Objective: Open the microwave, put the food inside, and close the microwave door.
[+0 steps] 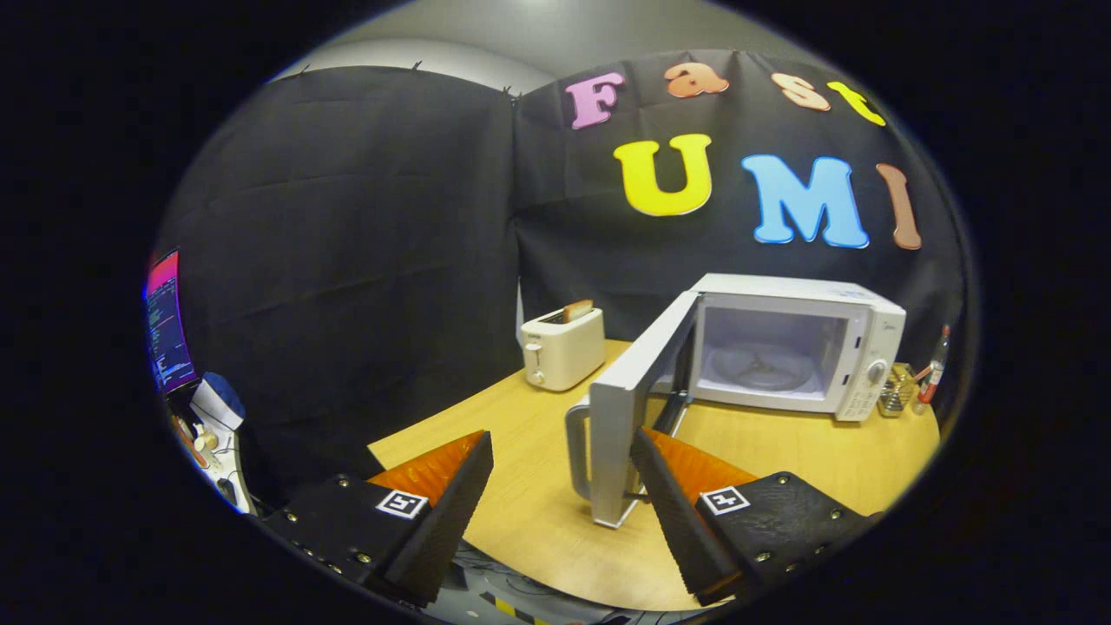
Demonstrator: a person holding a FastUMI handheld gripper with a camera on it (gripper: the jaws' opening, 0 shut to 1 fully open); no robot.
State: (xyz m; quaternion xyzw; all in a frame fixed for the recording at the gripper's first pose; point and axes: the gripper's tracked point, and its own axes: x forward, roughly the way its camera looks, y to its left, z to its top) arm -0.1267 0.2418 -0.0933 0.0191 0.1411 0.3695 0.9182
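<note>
In the gripper view, the gripper [555,495] hangs over the near edge of the wooden table [781,451], its two fingers spread wide and holding nothing. The microwave [798,347] stands at the far right of the table, its mouth facing the near left. Its door [629,408] is swung fully out on the left hinge, so the door's broad face runs from the oven toward the gripper, and its upright handle [577,447] sits at the near end, just ahead of the fingers and between them. Inside, the glass turntable [764,365] lies bare.

The opening step looks done; the loading step is in hand. A white toaster [562,349] stands far left of the microwave with a slice of bread [577,310] poking up from its slot, which is probably the food, though I cannot be sure. The next move calls for swinging left past the door to reach it.
</note>
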